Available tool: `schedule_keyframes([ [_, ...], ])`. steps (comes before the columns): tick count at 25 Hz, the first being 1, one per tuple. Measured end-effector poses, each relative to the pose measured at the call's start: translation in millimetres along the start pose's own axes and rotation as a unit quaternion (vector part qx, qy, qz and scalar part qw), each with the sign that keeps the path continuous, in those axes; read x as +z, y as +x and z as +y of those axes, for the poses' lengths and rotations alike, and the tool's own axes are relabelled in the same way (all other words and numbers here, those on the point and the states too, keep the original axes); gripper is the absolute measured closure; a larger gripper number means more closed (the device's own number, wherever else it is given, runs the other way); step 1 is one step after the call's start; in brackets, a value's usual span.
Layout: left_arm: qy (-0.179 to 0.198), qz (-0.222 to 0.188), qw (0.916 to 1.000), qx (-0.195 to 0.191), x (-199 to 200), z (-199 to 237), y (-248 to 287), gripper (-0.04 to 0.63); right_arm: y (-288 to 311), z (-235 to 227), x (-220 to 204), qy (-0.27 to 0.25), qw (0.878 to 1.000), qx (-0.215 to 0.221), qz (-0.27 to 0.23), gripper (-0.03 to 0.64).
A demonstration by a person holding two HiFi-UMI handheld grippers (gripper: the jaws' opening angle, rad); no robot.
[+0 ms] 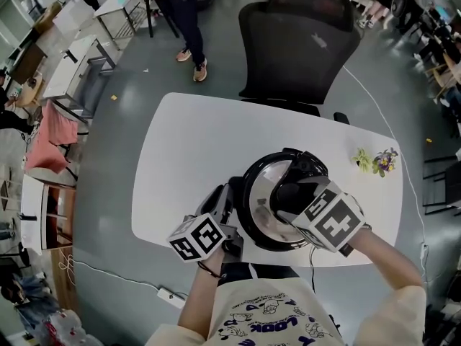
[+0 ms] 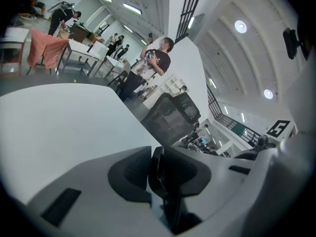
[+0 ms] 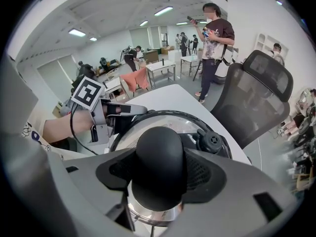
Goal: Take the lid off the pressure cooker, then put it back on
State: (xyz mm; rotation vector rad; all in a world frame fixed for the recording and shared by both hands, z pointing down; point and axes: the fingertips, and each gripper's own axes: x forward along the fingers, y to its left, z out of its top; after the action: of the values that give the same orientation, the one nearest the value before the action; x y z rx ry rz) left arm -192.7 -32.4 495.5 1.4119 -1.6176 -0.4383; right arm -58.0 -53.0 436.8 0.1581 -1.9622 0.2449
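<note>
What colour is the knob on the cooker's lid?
The knob is black, clearest in the right gripper view.

The person wears a cream top (image 1: pixel 268 314) printed with dark blue cartoon figures and lettering, with a long pale sleeve (image 1: pixel 405 300) on the right arm and a thin dark band (image 1: pixel 209 270) at the left wrist. The left claw (image 1: pixel 229 202) and the right claw (image 1: pixel 289 197) have smooth pale grey shells with black, finely textured pads (image 3: pixel 205 174). Each carries a white cube (image 1: pixel 198 238) bearing black square markers, and a thin black cable (image 3: pixel 72 127) loops beside the left one's cube.
</note>
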Motion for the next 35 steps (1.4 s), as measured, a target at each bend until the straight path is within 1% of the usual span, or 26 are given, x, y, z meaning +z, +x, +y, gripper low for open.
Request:
schedule_keyframes([
  [5, 0.001, 0.002, 1.0000, 0.009, -3.4, -1.9, 4.3, 0.495, 1.2, -3.1, -4.1, -0.005, 1.000, -0.002, 0.012, 0.322],
  [12, -0.002, 0.003, 0.9999, 0.009, -2.1, -2.6, 4.1, 0.494, 0.4, -2.3, -4.4, -0.020, 0.999, 0.002, 0.027, 0.318],
  [22, 0.000, 0.000, 0.9999, 0.013, -0.7, -2.5, 1.0, 0.497, -1.0, 2.4, -3.6, -0.042, 0.999, 0.011, 0.022, 0.313],
  [28, 0.002, -0.001, 0.9999, 0.016, -1.3, -2.6, 3.7, 0.499, -0.5, 1.9, -5.4, -0.082, 0.996, 0.025, 0.028, 0.311],
  [33, 0.003, -0.002, 0.9998, 0.018, -0.8, -3.2, 2.6, 0.499, -1.5, 4.1, -5.5, -0.100, 0.994, 0.032, 0.032, 0.311],
  [35, 0.004, -0.002, 0.9998, 0.019, -0.9, -3.5, 2.6, 0.500, -1.6, 4.9, -6.1, -0.115, 0.992, 0.037, 0.034, 0.310],
])
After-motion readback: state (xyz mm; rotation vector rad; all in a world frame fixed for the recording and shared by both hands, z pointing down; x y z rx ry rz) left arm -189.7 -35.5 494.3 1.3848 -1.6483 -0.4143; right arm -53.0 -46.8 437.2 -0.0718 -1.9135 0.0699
